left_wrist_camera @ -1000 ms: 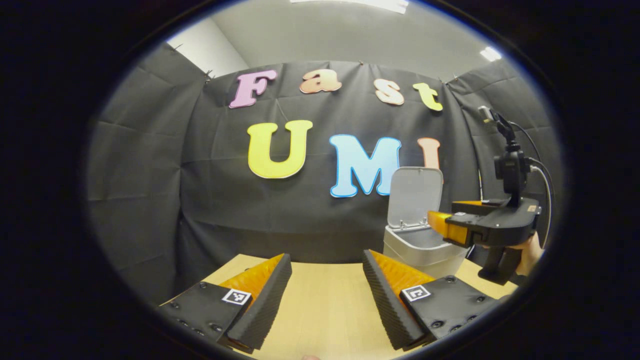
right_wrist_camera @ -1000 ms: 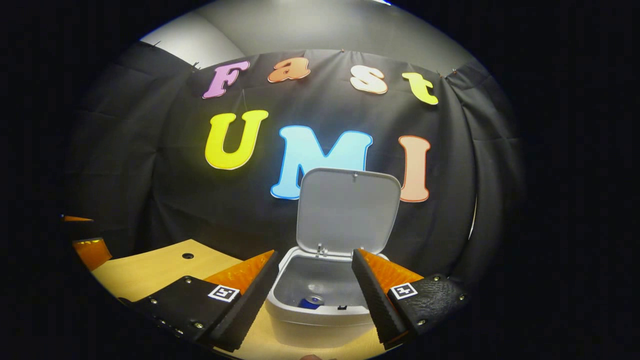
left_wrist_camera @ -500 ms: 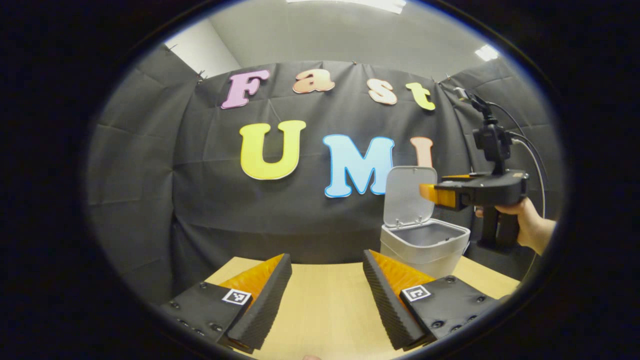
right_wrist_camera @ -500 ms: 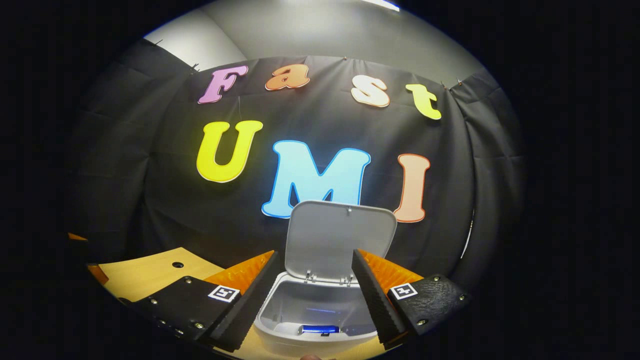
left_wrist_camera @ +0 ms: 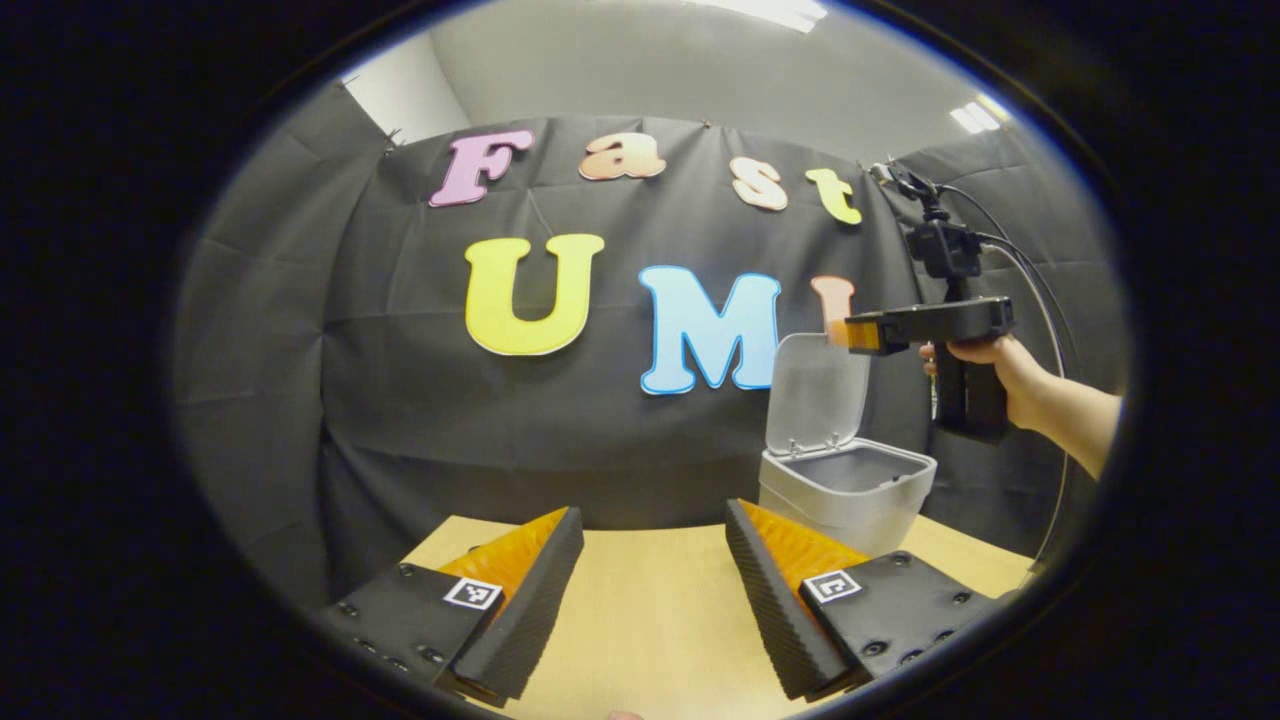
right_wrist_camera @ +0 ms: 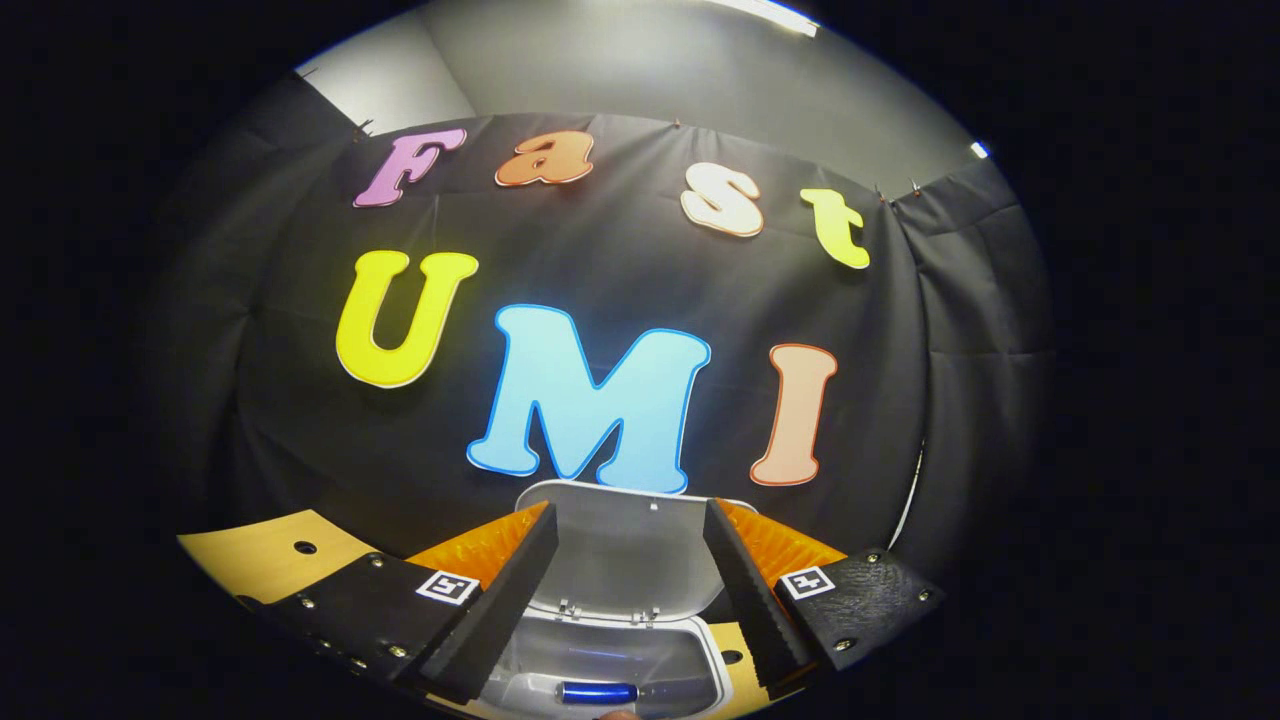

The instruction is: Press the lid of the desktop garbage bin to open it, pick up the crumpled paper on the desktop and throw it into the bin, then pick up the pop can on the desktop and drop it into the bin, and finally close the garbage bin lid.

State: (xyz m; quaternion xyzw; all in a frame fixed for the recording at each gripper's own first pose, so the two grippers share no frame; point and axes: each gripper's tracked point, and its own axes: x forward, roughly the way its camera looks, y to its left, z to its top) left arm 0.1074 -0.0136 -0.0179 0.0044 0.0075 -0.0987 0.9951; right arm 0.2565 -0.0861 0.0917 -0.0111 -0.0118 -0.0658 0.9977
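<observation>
The white bin (left_wrist_camera: 848,488) stands on the wooden table (left_wrist_camera: 650,610) at the right, its lid (left_wrist_camera: 815,392) upright and open. In the right gripper view I look down past the lid (right_wrist_camera: 628,550) into the bin (right_wrist_camera: 610,670), where the blue pop can (right_wrist_camera: 597,692) lies. My right gripper (right_wrist_camera: 628,590) is open and empty, held above the lid's top edge; in the left gripper view this same gripper (left_wrist_camera: 865,333) is held by a hand (left_wrist_camera: 1000,365) level with the lid's top. My left gripper (left_wrist_camera: 655,600) is open and empty over the table.
The black cloth wall hangs close behind the bin. The table (right_wrist_camera: 270,560) has a small hole (right_wrist_camera: 305,547) at the left in the right gripper view. A cable (left_wrist_camera: 1040,290) trails from the right gripper's camera mount.
The right gripper has risen from just over the bin's mouth to the height of the lid's top. The left gripper has stayed nearly still. The lid stays open.
</observation>
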